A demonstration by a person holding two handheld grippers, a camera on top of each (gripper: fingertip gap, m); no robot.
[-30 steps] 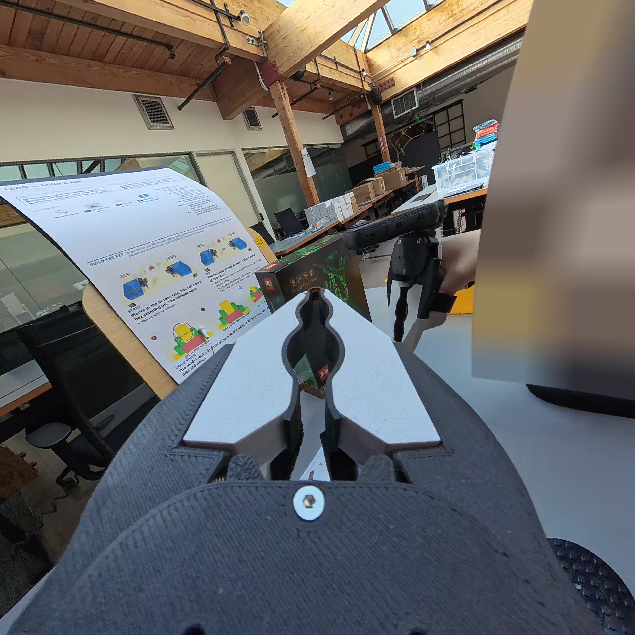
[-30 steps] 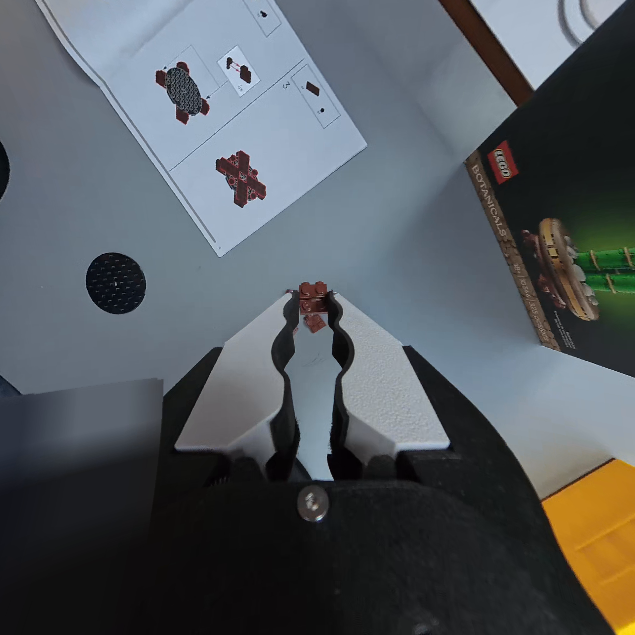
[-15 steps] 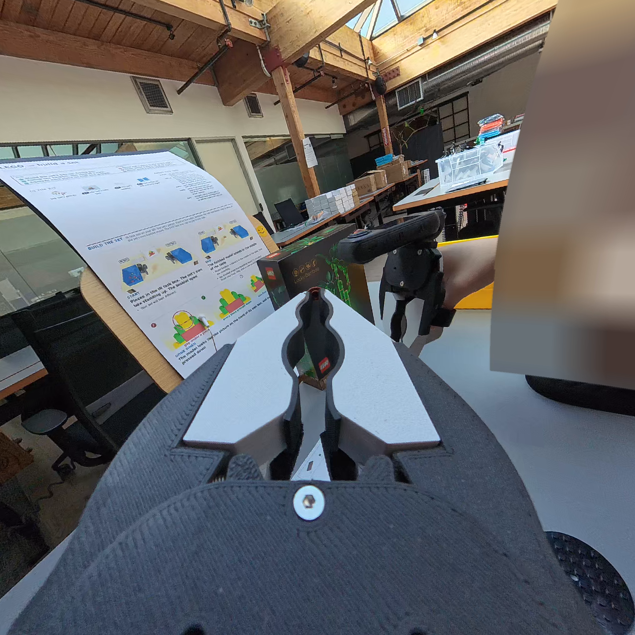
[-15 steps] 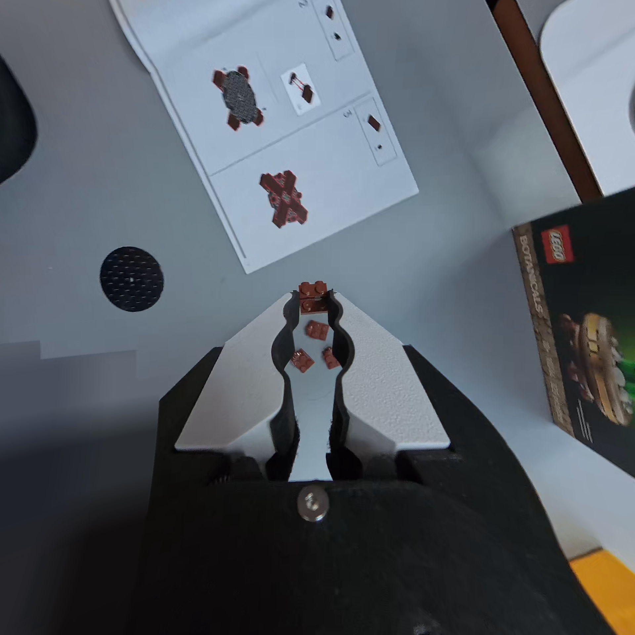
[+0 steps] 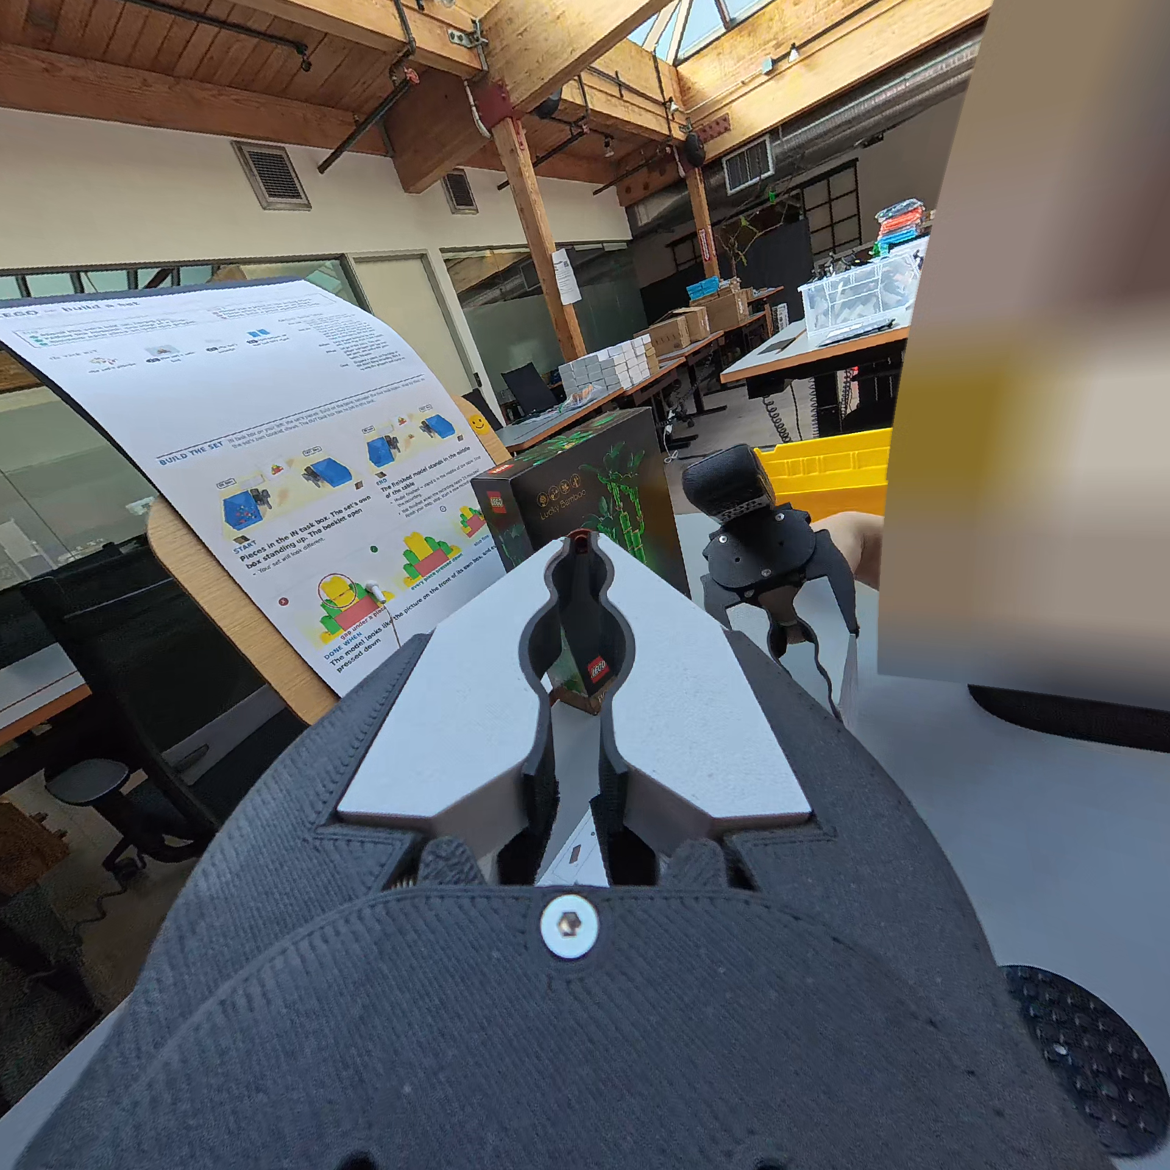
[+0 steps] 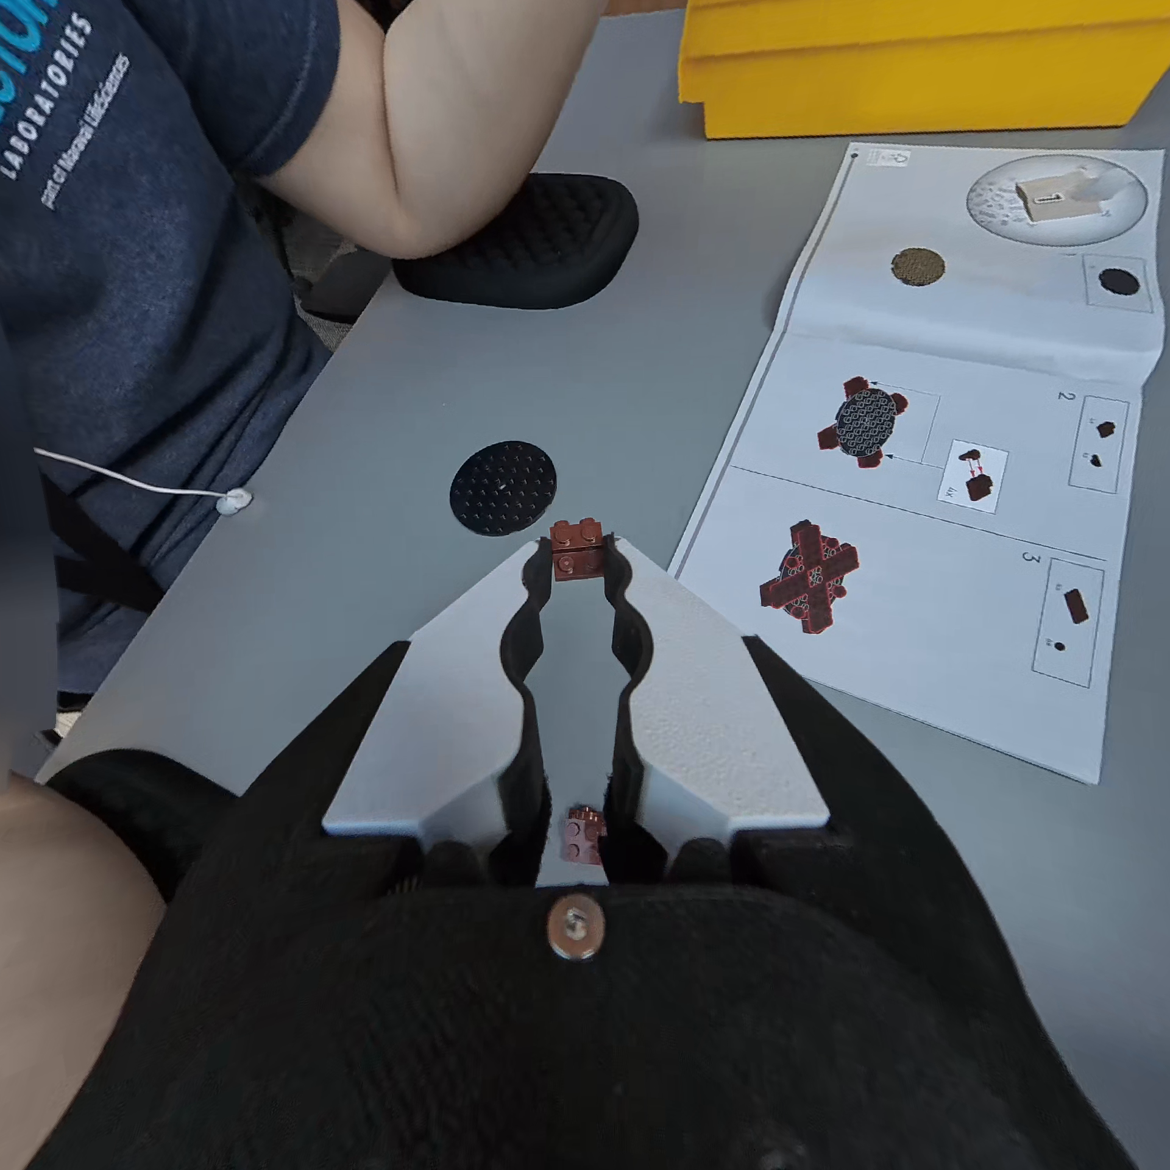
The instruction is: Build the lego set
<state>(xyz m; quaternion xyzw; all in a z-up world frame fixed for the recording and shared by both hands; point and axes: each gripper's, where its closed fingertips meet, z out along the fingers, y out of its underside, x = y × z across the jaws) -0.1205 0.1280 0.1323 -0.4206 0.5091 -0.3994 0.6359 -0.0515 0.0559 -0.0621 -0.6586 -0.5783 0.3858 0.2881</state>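
Meanwhile the left gripper [image 5: 577, 546], raised toward the set's box [image 5: 573, 506], pinches something small and reddish I cannot identify. Rightward, the right gripper [image 6: 577, 557] clamps a reddish-brown bracket brick [image 6: 575, 549] just beside the black round plate [image 6: 503, 487]. Judging by the open booklet [image 6: 937, 456], step two is underway: next, align that brick squarely at the plate's rim.

Two reddish-brown bricks show in the right wrist view: one brick [image 6: 576, 551] between the tips of the right gripper [image 6: 577, 549], one loose brick [image 6: 584, 836] on the grey table [image 6: 392, 380] farther back between the fingers. There is one black round studded plate [image 6: 503, 487], one open instruction booklet [image 6: 949, 456] (three numbered steps on its pages), one yellow bin [image 6: 918, 63] and one black pad [image 6: 525, 244]. The left wrist view adds one dark set box [image 5: 582, 500], one large instruction sheet [image 5: 253, 443] and two grippers, the left gripper [image 5: 577, 543] and the right one beyond it.
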